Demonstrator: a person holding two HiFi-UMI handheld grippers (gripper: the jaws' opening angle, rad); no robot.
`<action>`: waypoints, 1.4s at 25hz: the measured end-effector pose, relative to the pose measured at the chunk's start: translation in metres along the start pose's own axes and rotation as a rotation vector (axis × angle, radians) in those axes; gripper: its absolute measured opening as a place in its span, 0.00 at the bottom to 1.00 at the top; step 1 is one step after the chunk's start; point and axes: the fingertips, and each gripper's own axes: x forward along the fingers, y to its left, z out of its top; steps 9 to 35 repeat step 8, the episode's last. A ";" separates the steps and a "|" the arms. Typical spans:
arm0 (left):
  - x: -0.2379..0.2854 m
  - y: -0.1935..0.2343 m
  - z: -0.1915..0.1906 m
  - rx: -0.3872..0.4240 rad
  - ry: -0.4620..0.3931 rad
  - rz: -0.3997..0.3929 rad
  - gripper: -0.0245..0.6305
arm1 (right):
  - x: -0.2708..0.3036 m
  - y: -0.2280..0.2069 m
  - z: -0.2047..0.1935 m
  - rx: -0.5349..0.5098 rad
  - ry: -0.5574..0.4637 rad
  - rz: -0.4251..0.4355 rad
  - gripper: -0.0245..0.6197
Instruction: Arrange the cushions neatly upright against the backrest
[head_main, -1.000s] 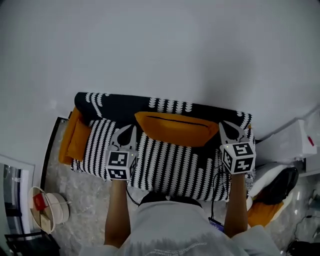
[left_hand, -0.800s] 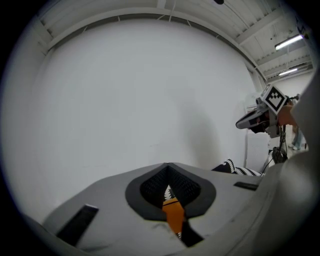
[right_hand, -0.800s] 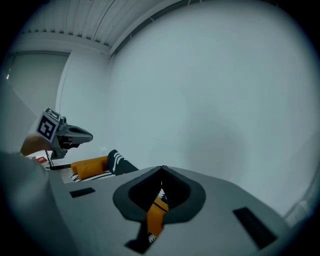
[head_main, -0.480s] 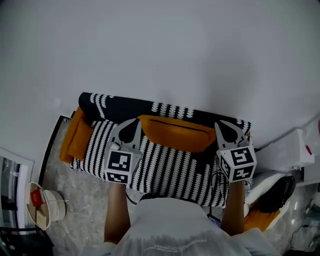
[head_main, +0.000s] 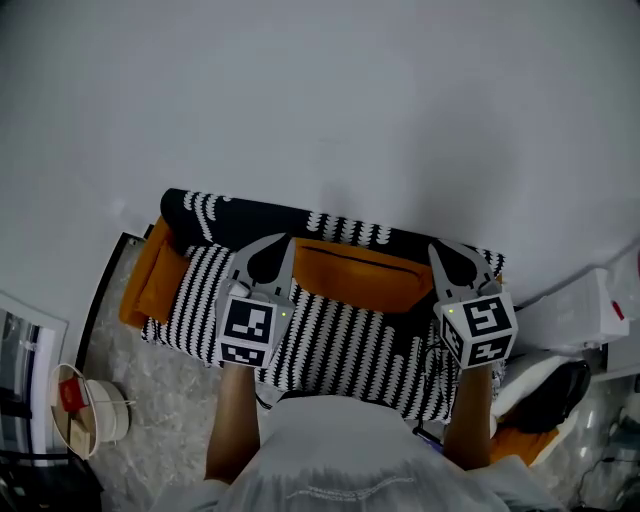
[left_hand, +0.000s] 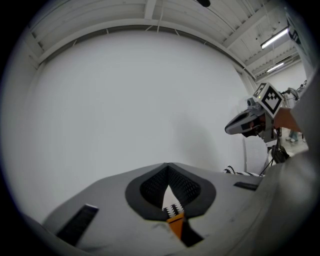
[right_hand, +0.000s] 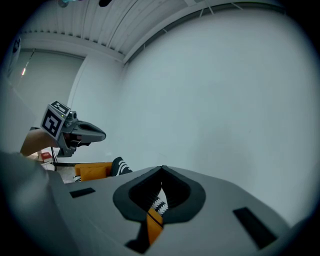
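Progress: about halfway | orange cushion stands against the sofa backrest, looks done | second cushion off the backrest's left end, yet to place | your left gripper and right gripper both closed, empty, flanking the placed cushion.

The sofa, under a black-and-white striped cover, carries two orange cushions. The middle cushion lies between the left gripper and the right gripper, by the backrest. The end cushion lies beyond the left gripper's outer side.
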 end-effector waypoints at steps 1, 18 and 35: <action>0.000 0.001 -0.001 -0.002 0.003 0.001 0.03 | 0.002 0.001 0.000 -0.002 0.003 0.004 0.04; 0.005 0.009 -0.006 -0.006 0.016 0.012 0.03 | 0.018 0.007 -0.001 0.000 0.015 0.032 0.04; 0.005 0.009 -0.006 -0.006 0.016 0.012 0.03 | 0.018 0.007 -0.001 0.000 0.015 0.032 0.04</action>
